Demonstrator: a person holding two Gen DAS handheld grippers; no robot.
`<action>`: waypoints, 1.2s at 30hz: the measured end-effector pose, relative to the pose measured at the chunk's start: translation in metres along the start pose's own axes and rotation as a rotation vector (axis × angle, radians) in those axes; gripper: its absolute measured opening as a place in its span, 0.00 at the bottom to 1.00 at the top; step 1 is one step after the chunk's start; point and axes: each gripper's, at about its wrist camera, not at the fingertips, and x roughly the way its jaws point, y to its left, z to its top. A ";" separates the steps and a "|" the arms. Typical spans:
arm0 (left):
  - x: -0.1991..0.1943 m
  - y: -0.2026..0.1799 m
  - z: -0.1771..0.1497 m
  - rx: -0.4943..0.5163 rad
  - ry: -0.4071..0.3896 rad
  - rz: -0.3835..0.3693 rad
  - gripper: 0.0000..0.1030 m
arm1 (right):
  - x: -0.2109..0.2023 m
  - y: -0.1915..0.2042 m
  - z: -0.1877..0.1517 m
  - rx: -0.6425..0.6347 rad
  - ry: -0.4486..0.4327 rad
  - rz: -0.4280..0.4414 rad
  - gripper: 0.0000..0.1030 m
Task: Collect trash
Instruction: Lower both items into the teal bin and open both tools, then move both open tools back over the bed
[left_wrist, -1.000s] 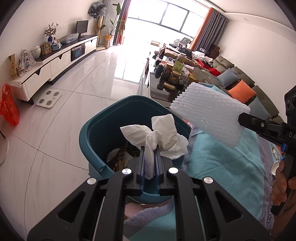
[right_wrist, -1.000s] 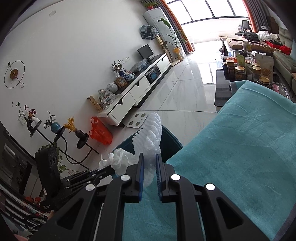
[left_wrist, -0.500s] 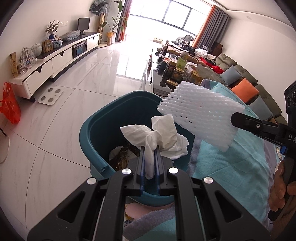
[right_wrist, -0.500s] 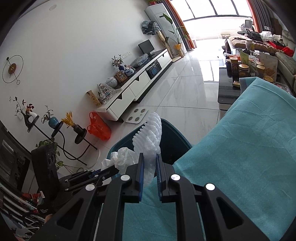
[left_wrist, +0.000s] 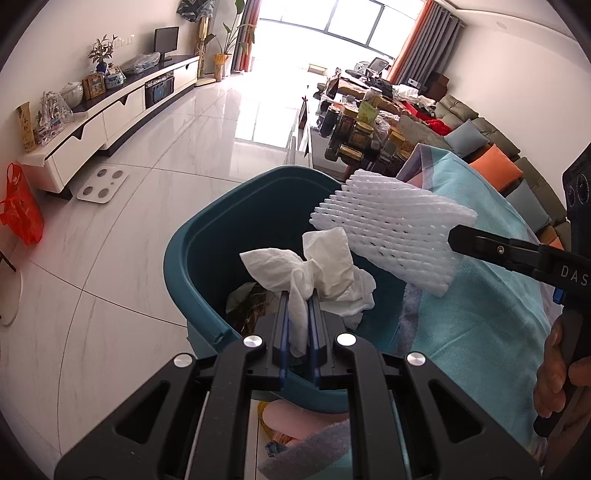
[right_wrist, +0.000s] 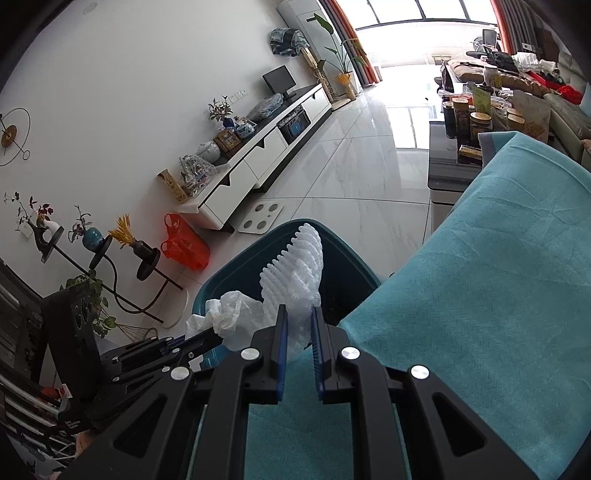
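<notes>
A crumpled white paper tissue (left_wrist: 314, 273) is hanging pinched between the narrow blue-lined fingers of the left gripper (left_wrist: 298, 314), its loose folds spilling above the open mouth of the deep teal plastic bin (left_wrist: 199, 258). Just beside it, a flat white foam mesh sleeve (left_wrist: 391, 240), ribbed and perforated like fruit netting, is sticking out stiffly from the right gripper (right_wrist: 298, 328), whose jaws are pressing on its lower end; in the right wrist view the sleeve is standing edge-on over the bin's far rim, with the tissue showing to its left. Both pieces are apart from the dark wrappers (left_wrist: 251, 302) already lying at the bottom of the bin. The step in hand appears to be the drop: both items are being carried over the opening, and the next move likely calls for spreading each pair of jaws so the pieces fall inside, the foam sleeve perhaps needing to come a little further over the opening first, since part of it is hovering above the turquoise cloth (right_wrist: 480, 295) covering the surface beside the bin. The tissue looks soft and light and may be clinging to the pads; the foam looks springy. Around them, pale marble floor tiles (left_wrist: 129, 206) are stretching toward a low white media cabinet (right_wrist: 258, 158).
</notes>
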 end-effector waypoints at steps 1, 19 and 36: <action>0.002 0.000 0.000 0.001 0.004 -0.001 0.09 | 0.002 -0.001 0.000 0.004 0.003 -0.001 0.11; 0.016 -0.004 0.013 0.047 0.036 0.047 0.12 | 0.031 0.002 0.017 0.020 0.043 -0.031 0.11; 0.051 -0.010 0.019 -0.007 0.068 0.091 0.16 | 0.045 0.013 0.027 -0.075 0.082 -0.014 0.25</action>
